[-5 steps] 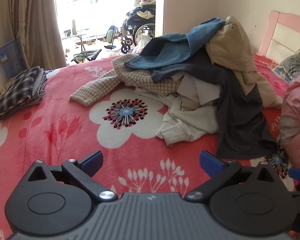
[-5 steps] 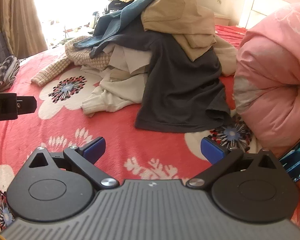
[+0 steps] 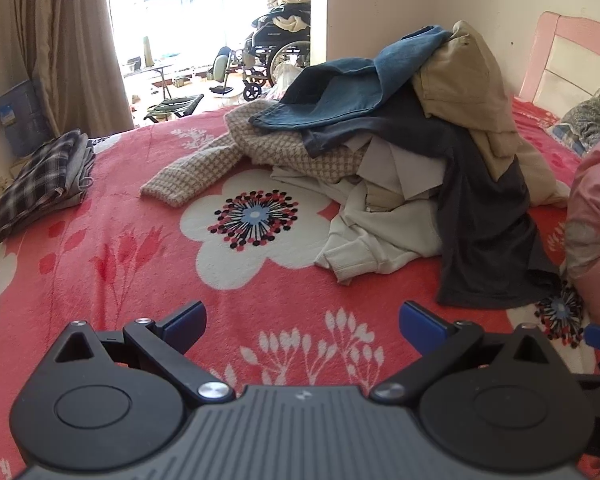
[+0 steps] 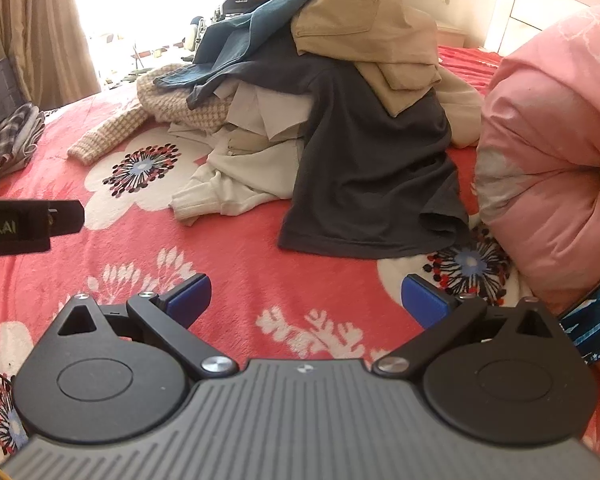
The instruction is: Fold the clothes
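Note:
A heap of unfolded clothes (image 3: 412,160) lies on the red flowered bedspread (image 3: 140,264): blue jeans (image 3: 340,96) and a tan garment (image 3: 464,80) on top, a dark grey shirt (image 4: 372,176) draped down the front, a cream top (image 4: 228,184) and a checked beige sweater (image 3: 204,168) below. My left gripper (image 3: 302,322) hovers open over bare bedspread, short of the heap. My right gripper (image 4: 305,298) is also open and empty, just before the grey shirt's hem. The left gripper's body (image 4: 28,220) shows at the right wrist view's left edge.
A folded plaid and grey stack (image 3: 44,184) rests at the bed's far left edge. A pink duvet (image 4: 548,132) bulges on the right, with a phone (image 4: 596,312) beside it. Behind stand a pink headboard (image 3: 572,64), a curtain (image 3: 68,40) and a wheelchair (image 3: 276,56).

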